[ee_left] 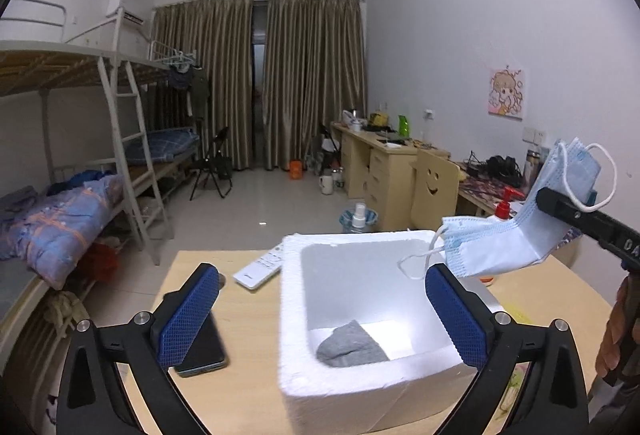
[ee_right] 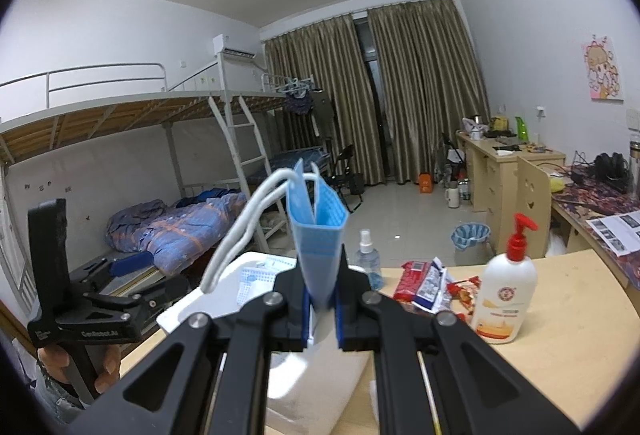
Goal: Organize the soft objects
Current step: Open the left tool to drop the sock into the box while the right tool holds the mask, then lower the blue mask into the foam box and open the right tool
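A white foam box [ee_left: 296, 319] stands on the wooden table with a grey sock [ee_left: 350, 347] lying inside it. My left gripper [ee_left: 320, 315] is open and empty, its blue pads on either side of the box's near left part. My right gripper [ee_right: 322, 309] is shut on a folded light-blue face mask [ee_right: 318, 239]. In the left wrist view that mask [ee_left: 508, 239] hangs over the box's right rim, held from the right. The box's corner shows below the right gripper [ee_right: 248, 267].
A black phone [ee_left: 204, 351] and a white remote [ee_left: 260, 267] lie left of the box. A lotion pump bottle [ee_right: 506, 287], a spray bottle [ee_right: 366, 263] and snack packets [ee_right: 428, 283] stand on the table's right part. Bunk beds, desks and a chair stand beyond.
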Action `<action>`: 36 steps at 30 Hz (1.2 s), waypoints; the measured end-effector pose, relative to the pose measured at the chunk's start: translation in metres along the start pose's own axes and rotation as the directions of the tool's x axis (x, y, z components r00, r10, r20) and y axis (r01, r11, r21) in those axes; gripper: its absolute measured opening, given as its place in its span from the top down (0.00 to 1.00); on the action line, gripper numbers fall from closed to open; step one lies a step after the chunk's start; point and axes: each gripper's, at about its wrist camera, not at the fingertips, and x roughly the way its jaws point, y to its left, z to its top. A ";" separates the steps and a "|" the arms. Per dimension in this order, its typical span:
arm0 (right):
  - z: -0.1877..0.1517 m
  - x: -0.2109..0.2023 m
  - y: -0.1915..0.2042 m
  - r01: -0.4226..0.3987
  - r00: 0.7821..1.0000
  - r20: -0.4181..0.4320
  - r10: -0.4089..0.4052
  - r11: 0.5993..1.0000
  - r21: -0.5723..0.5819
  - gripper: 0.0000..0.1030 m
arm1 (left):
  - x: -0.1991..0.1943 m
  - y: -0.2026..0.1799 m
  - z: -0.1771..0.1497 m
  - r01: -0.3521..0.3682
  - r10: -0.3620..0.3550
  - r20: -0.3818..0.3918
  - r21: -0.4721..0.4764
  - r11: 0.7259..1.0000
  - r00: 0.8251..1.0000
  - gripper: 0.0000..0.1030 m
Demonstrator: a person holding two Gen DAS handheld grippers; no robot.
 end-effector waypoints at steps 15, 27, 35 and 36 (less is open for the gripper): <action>-0.005 0.042 0.026 -0.041 0.995 -0.090 0.036 0.998 -0.047 0.88 | -0.019 0.038 -0.010 -0.043 0.044 0.010 -0.069 0.997 0.999 0.00; -0.016 0.077 0.039 -0.049 0.981 -0.189 0.033 0.996 -0.081 0.88 | -0.022 0.051 -0.017 -0.041 0.043 0.015 -0.112 0.993 0.999 0.00; -0.022 0.083 0.047 -0.040 0.974 -0.227 0.012 0.992 -0.122 0.30 | -0.024 0.050 -0.014 -0.037 0.041 0.030 -0.123 0.992 0.999 0.00; -0.022 0.081 0.047 -0.041 0.976 -0.217 0.013 0.991 -0.124 0.18 | -0.025 0.050 -0.015 -0.036 0.040 0.032 -0.125 0.992 0.999 0.00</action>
